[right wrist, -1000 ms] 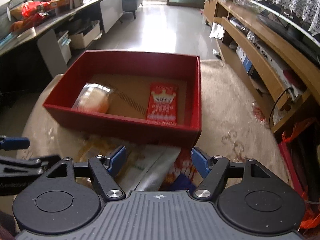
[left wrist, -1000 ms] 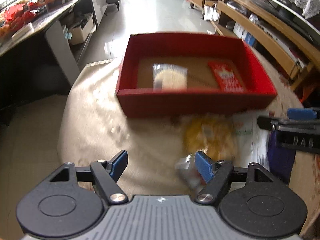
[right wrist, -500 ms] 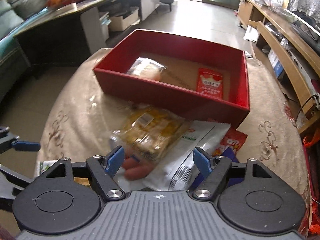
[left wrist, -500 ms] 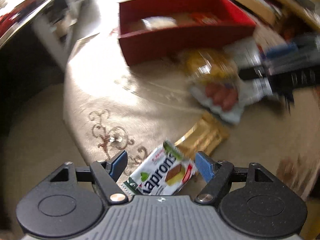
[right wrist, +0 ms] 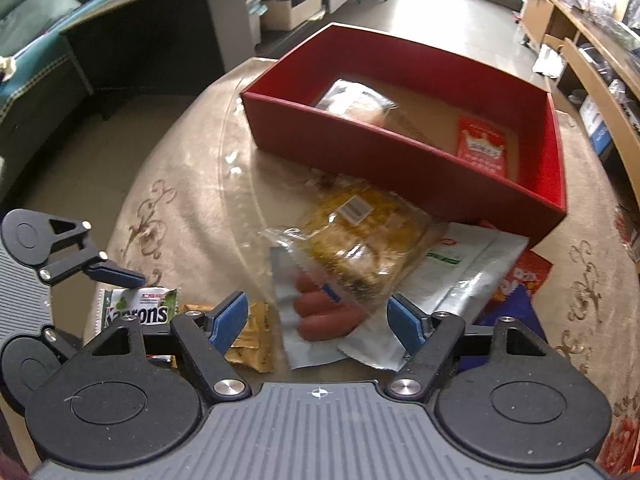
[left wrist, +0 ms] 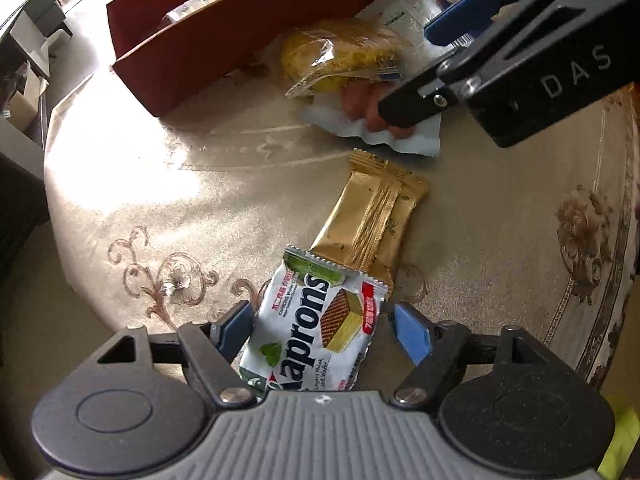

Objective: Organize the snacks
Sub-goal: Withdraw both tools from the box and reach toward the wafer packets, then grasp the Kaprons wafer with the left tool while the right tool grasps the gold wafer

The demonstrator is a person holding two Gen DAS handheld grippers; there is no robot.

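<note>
My left gripper (left wrist: pixel 322 326) is open, its fingers on either side of a white Kaprons wafer pack (left wrist: pixel 312 328) that lies on the table; the pack also shows in the right wrist view (right wrist: pixel 136 310). A gold snack bar (left wrist: pixel 372 216) lies partly under it. My right gripper (right wrist: pixel 318 318) is open above a sausage pack (right wrist: pixel 320 316) and a yellow bagged snack (right wrist: pixel 360 236). The red box (right wrist: pixel 400 160) behind holds a clear-wrapped bun (right wrist: pixel 356 100) and a red sachet (right wrist: pixel 482 146).
A white-green pouch (right wrist: pixel 452 276), a red packet and a blue packet (right wrist: pixel 516 304) lie right of the sausages. The round table has a beige patterned cloth (left wrist: pixel 160 184). A dark desk and sofa stand at the left, wooden shelving at the right.
Both grippers have pulled back from the red box toward the table's near side. The left one has swung down and now straddles the Kaprons pack. Both stay open.
</note>
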